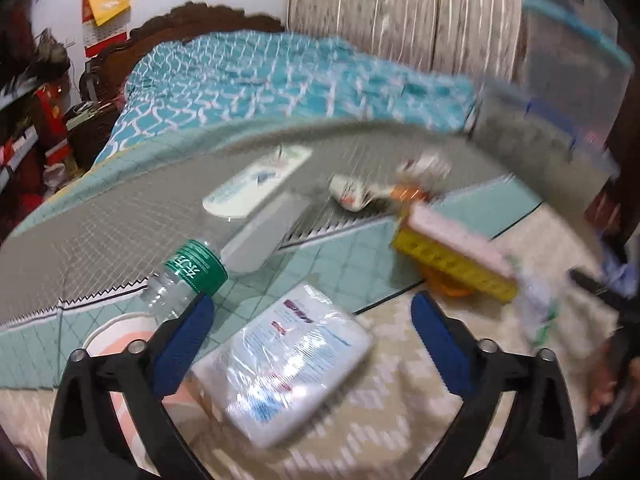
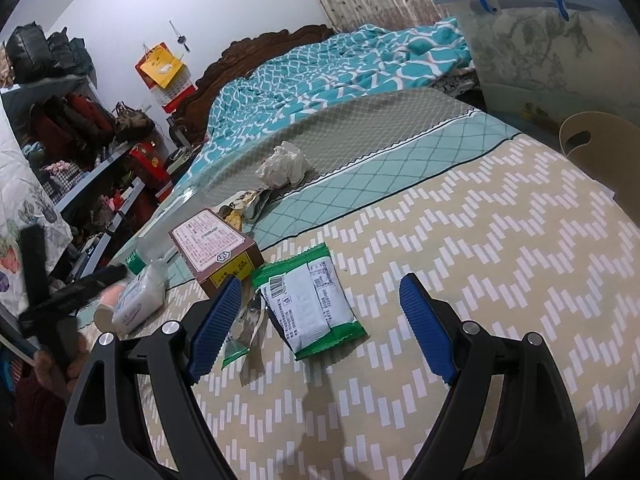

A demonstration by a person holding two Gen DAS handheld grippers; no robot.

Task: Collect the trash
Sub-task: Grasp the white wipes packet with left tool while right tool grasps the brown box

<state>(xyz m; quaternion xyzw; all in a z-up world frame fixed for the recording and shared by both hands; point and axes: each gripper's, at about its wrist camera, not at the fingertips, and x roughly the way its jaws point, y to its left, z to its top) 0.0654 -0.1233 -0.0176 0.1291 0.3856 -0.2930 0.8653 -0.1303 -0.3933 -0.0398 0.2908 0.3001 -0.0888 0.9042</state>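
My left gripper [image 1: 312, 320] is open over a tissue pack [image 1: 288, 364] that lies between its fingers on the bed. A clear bottle with a green cap [image 1: 188, 276] lies by its left finger. A pink and yellow carton [image 1: 456, 256] and a crumpled wrapper [image 1: 404, 188] lie further off. My right gripper [image 2: 320, 312] is open over a green and white snack wrapper [image 2: 312, 304]. The carton [image 2: 216, 248], a crumpled tissue [image 2: 284, 164] and small wrappers [image 2: 244, 208] lie beyond it. The left gripper [image 2: 60, 304] shows at the left edge.
A beige patterned mat [image 2: 480, 260] covers the near bed, with a teal quilt [image 2: 340, 68] behind. A clear storage bin with blue handles [image 2: 540, 48] stands at the right. A cluttered shelf [image 2: 72, 140] is at the left. A white flat board [image 1: 256, 184] lies on the grey sheet.
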